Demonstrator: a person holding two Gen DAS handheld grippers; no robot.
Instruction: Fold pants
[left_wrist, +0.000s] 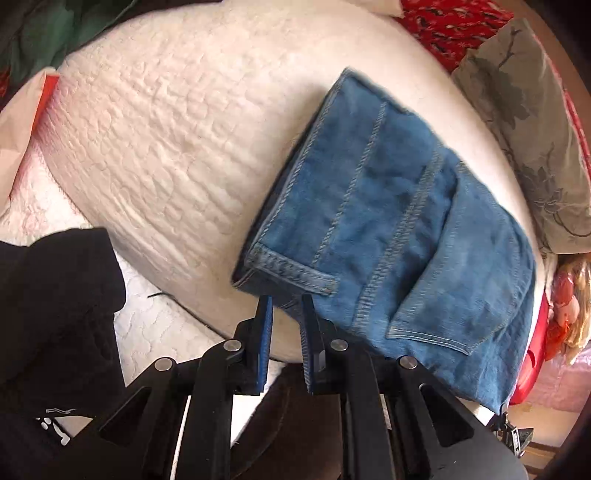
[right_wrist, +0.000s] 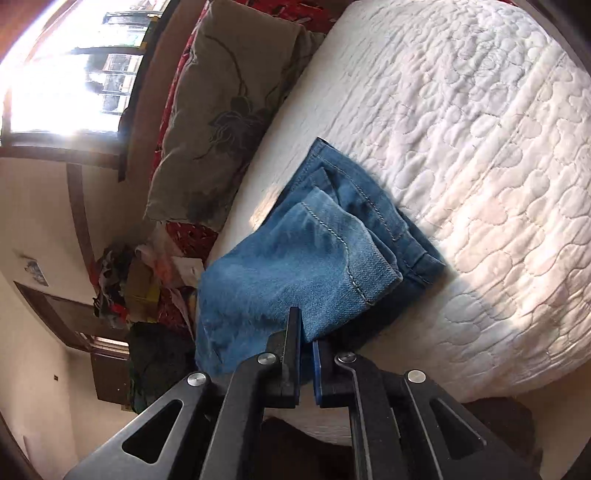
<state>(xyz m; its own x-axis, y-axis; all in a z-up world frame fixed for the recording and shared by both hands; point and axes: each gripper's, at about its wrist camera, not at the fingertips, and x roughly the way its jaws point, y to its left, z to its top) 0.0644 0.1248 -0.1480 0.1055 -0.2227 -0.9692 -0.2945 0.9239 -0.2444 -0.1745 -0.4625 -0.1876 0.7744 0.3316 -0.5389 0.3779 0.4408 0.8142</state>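
Left gripper (left_wrist: 286, 301): black linkage, blue-padded fingers (left_wrist: 265, 314), jaws narrowly apart with a small gap between the pads. A bit of denim edge sits in that gap at the tips; cannot tell if it is actually pinched. Right gripper (right_wrist: 306, 332): same build, jaws drawn close, clamped on a fold of the blue denim pants (right_wrist: 295, 258), cloth bunched between the pads and lifted toward the camera.

The blue denim pants (left_wrist: 388, 229) are folded into a compact stack of layers, mid-blue, faded, with pale double topstitching, a hemmed cuff edge near the left jaws and a back pocket showing on the near right side in the left view. In the right view the upper layer is raised and looks blurred, lower layers lie flat with hem ends sticking out to the right.

Pants lie directly ahead of both jaws, touching the tips, on the white quilted bedspread (left_wrist: 177, 122), near its edge. Just beyond the pants, a grey-olive pillow with dark floral print (right_wrist: 229, 110) rests on red patterned cloth (left_wrist: 454, 26). Black garment (left_wrist: 55, 295) beside the left gripper. Bright window (right_wrist: 74, 66) and a heap of mixed clothes (right_wrist: 125, 288) far left of the right view.
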